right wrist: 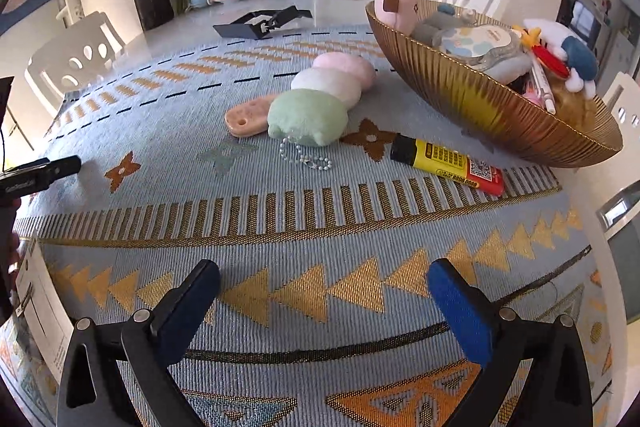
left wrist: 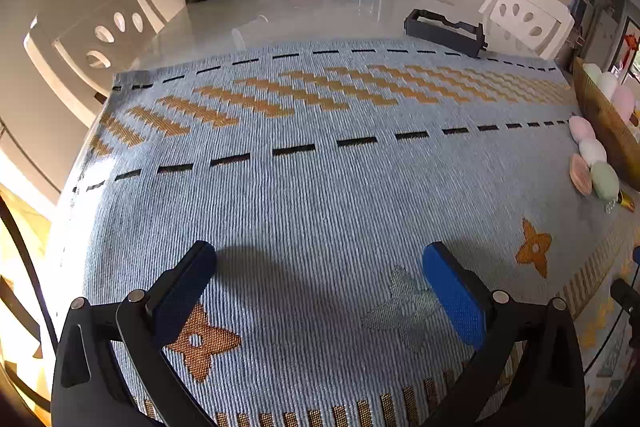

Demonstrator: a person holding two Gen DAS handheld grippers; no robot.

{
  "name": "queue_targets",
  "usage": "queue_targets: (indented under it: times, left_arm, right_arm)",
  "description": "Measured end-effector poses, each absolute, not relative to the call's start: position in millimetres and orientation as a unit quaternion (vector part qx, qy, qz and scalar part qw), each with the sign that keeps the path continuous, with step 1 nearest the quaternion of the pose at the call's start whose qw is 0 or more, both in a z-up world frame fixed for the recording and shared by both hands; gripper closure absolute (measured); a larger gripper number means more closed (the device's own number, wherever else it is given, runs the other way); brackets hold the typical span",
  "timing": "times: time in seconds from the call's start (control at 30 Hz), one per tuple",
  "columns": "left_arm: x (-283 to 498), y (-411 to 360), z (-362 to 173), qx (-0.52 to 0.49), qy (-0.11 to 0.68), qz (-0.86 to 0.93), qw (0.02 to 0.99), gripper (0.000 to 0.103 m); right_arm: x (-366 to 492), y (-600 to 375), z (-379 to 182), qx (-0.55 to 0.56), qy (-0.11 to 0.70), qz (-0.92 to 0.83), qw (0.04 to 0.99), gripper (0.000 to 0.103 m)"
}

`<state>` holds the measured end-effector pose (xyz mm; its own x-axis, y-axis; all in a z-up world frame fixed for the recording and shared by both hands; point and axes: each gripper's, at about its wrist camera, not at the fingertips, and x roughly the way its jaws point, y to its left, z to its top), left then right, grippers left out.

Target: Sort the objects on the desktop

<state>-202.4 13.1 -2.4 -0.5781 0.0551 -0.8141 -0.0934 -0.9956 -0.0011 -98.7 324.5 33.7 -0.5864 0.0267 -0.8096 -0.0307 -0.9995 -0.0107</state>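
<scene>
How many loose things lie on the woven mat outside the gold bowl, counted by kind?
Plush dango keychain: 1
Peach flat tag: 1
Yellow and red glue tube: 1
Total: 3

Bowl [left wrist: 608,131] cut off at edge

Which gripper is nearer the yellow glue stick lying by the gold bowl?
Right. The right gripper hangs open over the cloth, the yellow glue stick just ahead to its right. The left gripper, also open, sees it only at its view's far right edge.
</scene>
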Motion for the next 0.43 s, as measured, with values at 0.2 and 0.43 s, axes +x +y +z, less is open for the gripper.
queue_targets:
  times: [0.2, 0.43]
  left_arm:
    - [-203.3, 13.7, -3.1, -0.457, 0.016, 0.889, 0.038, 0.0]
    - [-204.1, 16.7, -2.8, -0.457, 0.018, 0.889, 0.037, 0.0]
  right_arm:
    - [-99.0, 323.3, 33.5, -0.454, 0.002, 0.891, 0.017, 0.0]
    - [-98.3, 323.4, 33.6, -0.454, 0.003, 0.891, 0.017, 0.0]
